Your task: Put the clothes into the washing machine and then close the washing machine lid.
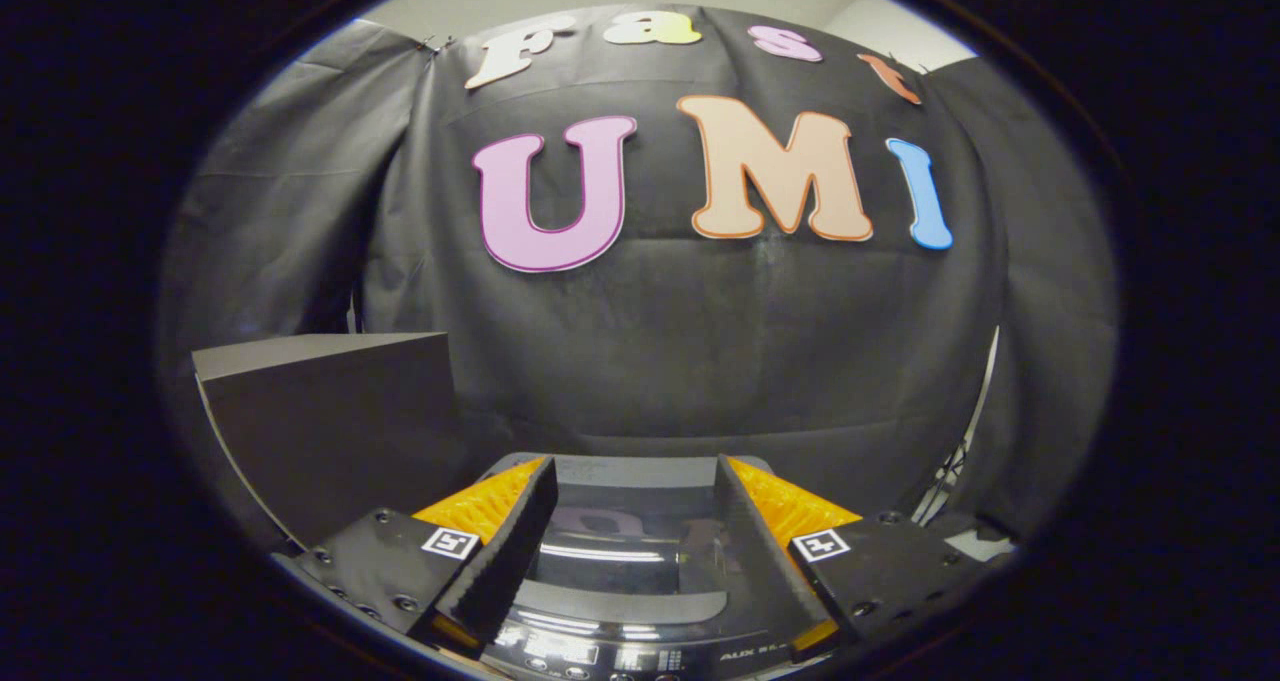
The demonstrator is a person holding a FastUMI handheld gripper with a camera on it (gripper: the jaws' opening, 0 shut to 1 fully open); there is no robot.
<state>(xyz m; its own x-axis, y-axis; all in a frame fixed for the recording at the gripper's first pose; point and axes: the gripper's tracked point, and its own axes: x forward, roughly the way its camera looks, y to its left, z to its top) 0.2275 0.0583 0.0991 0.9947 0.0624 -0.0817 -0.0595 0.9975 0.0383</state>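
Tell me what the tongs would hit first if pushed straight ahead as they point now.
Probably the booth's black cloth wall. The tongs are open, holding nothing, and point over the washing machine's closed glossy lid, which lies below and between them. Depth is unclear.

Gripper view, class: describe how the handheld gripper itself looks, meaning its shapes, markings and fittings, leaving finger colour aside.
The gripper has two wedge-shaped fingers with ridged outer faces. Each sits on a flat black plate fixed with small screws, and each plate carries a square black-and-white marker tag. Its fingers are spread apart above the washing machine lid.
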